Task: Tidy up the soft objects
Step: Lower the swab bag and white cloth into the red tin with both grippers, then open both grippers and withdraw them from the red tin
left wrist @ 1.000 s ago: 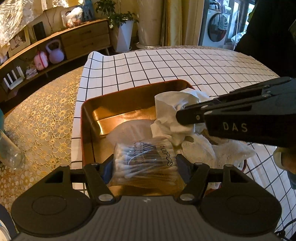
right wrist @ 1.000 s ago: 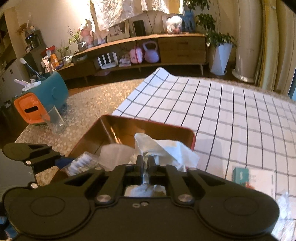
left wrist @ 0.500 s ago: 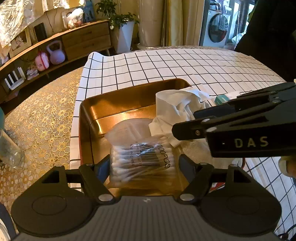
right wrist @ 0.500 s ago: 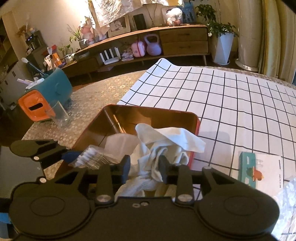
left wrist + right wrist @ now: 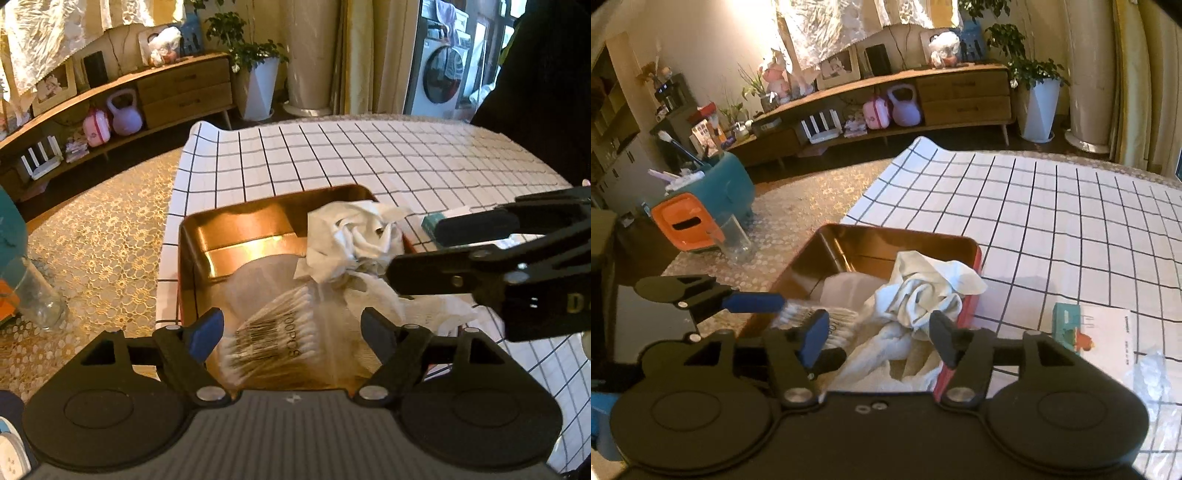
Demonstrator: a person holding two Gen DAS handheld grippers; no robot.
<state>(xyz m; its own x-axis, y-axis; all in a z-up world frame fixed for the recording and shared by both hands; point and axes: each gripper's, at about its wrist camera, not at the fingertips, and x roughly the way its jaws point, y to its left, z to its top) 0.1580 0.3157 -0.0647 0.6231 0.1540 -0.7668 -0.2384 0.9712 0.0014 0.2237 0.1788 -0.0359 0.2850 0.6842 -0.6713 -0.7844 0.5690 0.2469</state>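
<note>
**A:** How are your two tools standing over the shallow copper-coloured metal tray (image 5: 192,258)?

**B:** Your left tool (image 5: 291,330) is hanging released, its jaws having just been widening. The clear plastic bag of white cotton swabs (image 5: 273,343) is lying between the fingers in the near part of the tray, but neither pad is pressing on it.

**A:** And the right one?

**B:** Your right tool (image 5: 879,338) is also spread; its jaws have just been opening. The crumpled white cloth (image 5: 919,291) is resting loose in the tray's right side, partly between the fingers, with a trailing end running toward the near edge. Nothing is being gripped.

**A:** What is sitting around the tray?

**B:** The tray is lying at the edge of the white black-gridded cloth (image 5: 1052,206) covering the worktop. A small teal box (image 5: 1067,317) is lying just beside it to the right, and a clear drinking glass (image 5: 737,238) is standing well apart to the left.
</note>
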